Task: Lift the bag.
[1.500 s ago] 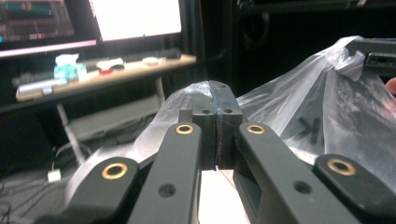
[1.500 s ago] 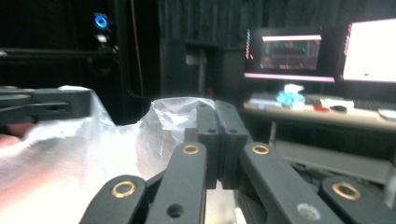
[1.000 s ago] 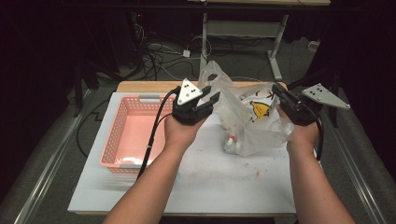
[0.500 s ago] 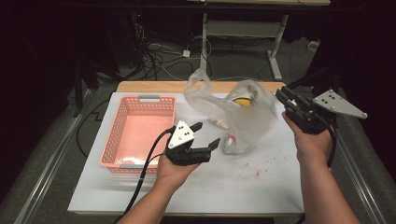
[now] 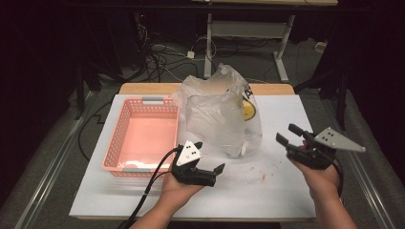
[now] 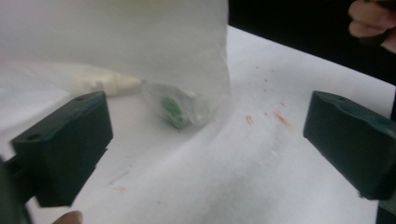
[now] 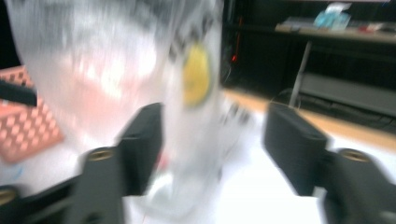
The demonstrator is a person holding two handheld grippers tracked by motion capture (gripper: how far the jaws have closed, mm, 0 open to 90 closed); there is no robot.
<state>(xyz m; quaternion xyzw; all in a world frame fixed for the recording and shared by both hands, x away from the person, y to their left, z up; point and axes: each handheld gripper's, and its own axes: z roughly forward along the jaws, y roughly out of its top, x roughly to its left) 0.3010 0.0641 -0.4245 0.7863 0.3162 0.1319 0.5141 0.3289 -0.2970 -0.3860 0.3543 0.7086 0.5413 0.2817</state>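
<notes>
At the left of the white table (image 5: 119, 191) sits our pink basket (image 5: 143, 136), and just right of it the left gripper (image 5: 210, 160) has just been opening its jaws, now wide with nothing between them. The clear plastic bag (image 5: 219, 114) stands upright ahead and slightly right of it, nearer this hand. Farther right, the right gripper (image 5: 285, 133) has also just been opening, about halfway and empty, pointing back left at the bag.

The right gripper view is motion-blurred, smearing the plastic bag (image 7: 140, 70) and its yellow print.
</notes>
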